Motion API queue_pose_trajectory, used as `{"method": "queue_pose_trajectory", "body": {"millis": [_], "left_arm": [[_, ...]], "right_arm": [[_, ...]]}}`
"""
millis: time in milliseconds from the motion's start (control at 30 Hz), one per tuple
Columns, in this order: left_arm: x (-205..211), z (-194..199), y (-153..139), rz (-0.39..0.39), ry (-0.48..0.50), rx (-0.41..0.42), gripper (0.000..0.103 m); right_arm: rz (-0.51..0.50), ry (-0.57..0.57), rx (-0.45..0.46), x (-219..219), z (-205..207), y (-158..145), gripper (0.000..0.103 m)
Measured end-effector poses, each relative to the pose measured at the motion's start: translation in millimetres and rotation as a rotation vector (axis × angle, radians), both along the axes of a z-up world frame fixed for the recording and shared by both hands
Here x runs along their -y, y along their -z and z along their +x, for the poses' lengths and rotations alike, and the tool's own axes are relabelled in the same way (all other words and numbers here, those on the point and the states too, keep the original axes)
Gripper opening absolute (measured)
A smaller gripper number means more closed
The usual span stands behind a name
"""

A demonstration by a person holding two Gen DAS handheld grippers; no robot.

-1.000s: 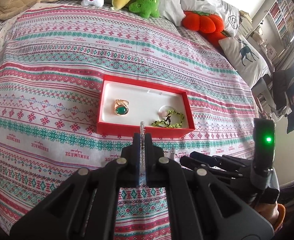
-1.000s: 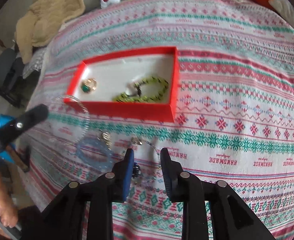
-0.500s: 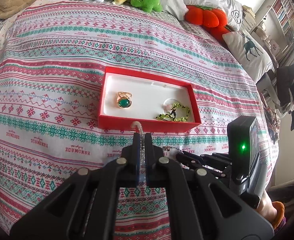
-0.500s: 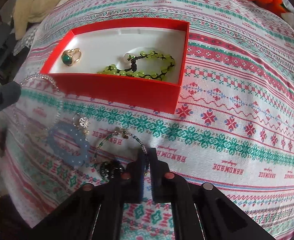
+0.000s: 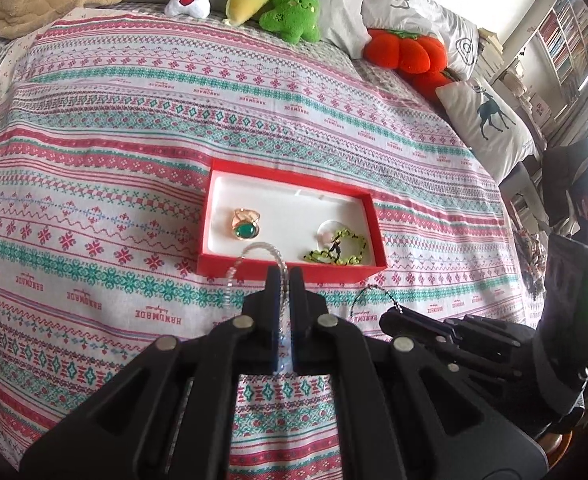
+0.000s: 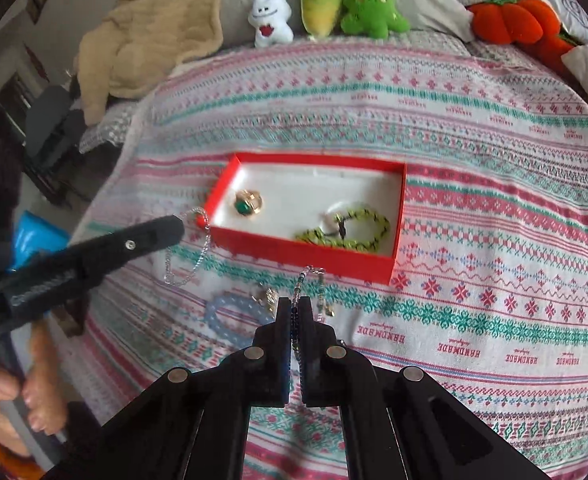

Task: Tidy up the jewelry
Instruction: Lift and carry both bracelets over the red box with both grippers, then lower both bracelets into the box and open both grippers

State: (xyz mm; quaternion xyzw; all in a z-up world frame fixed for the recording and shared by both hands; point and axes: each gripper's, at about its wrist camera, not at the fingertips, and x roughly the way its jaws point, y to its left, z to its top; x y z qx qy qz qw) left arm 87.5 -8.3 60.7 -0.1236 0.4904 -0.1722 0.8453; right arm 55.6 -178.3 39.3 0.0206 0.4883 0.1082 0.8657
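Both jaws clenched, left on clear bracelet (image 5: 253, 258), right on beaded chain (image 6: 309, 280), above "HANDMADE"-printed bedspread (image 5: 161, 312).

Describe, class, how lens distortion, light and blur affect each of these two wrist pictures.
Left wrist view: fisheye bends the bedspread stripes into arcs, dark corners, window glare blows out the far right edge, red box sharp. Right wrist view: same bulging, soft even daylight, the left gripper and the hand at the left edge slightly blurred, faint shadow beside the box.
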Motion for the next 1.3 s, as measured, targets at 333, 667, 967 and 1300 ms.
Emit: {"method": "queue_pose_trajectory", "body": {"millis": [333,667,967,1300], "left_arm": [[13.4,21.9,-13.0,-0.083,0.014,0.065,0.005],[15.1,57.6,26.6,-0.107,-0.044,-0.005,0.005],[5.1,61.7,41.9,-0.006,-0.076,-0.032,0.005],[-9.2,64.2,46.5,0.072,-0.114,-0.028,0.005]], "right_arm": [[0.056,0.073,0.067,14.3,16.6,-23.9,0.003],[0.091,0.123,0.137,25.8,44.5,-26.7,0.003],[0.111,0.102,0.092,15.1,66.6,-6.7,0.003],[0.097,0.092,0.063,7.3,79.0,12.1,0.003]]}}
